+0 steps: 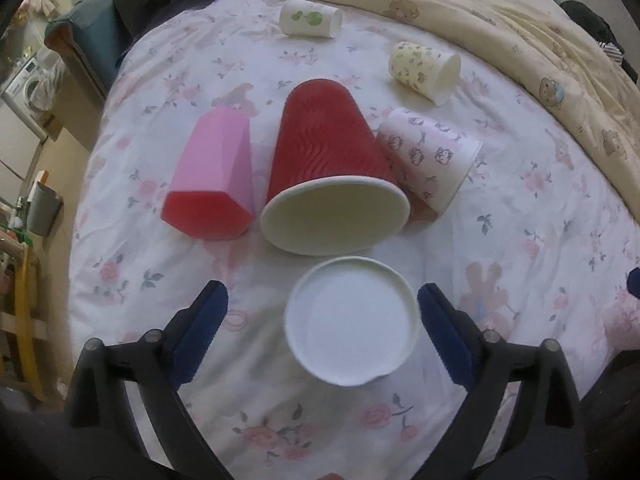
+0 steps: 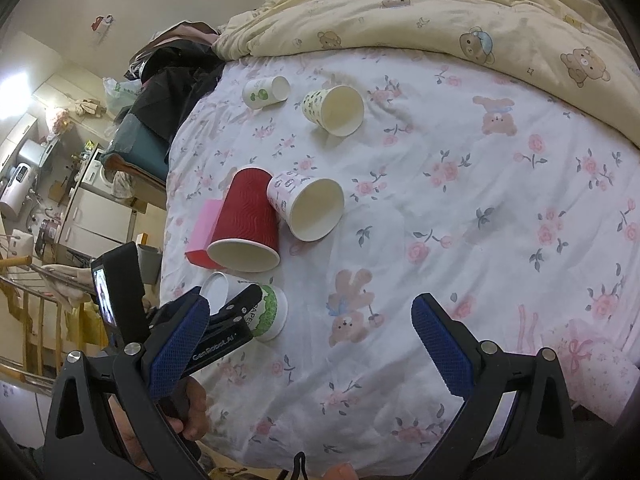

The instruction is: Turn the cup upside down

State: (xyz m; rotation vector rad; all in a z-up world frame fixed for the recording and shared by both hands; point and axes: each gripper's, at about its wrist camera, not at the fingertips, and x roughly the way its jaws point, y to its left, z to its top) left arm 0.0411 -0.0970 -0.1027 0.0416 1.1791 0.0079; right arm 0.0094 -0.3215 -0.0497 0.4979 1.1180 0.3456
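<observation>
While your left gripper (image 1: 322, 312) hangs spread around the white cup (image 1: 352, 322), the red cup (image 1: 332, 176) lies close at twelve o'clock; closing crooked could knock it. From the right view, your right gripper (image 2: 310, 328) gapes empty, cup at nine o'clock.

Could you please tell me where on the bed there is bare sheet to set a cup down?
The widest free patch of floral sheet lies right of the white patterned paper cup, below the yellow bear quilt. It is crowded around the red ribbed paper cup, pink faceted cup and green-printed upside-down cup.
</observation>
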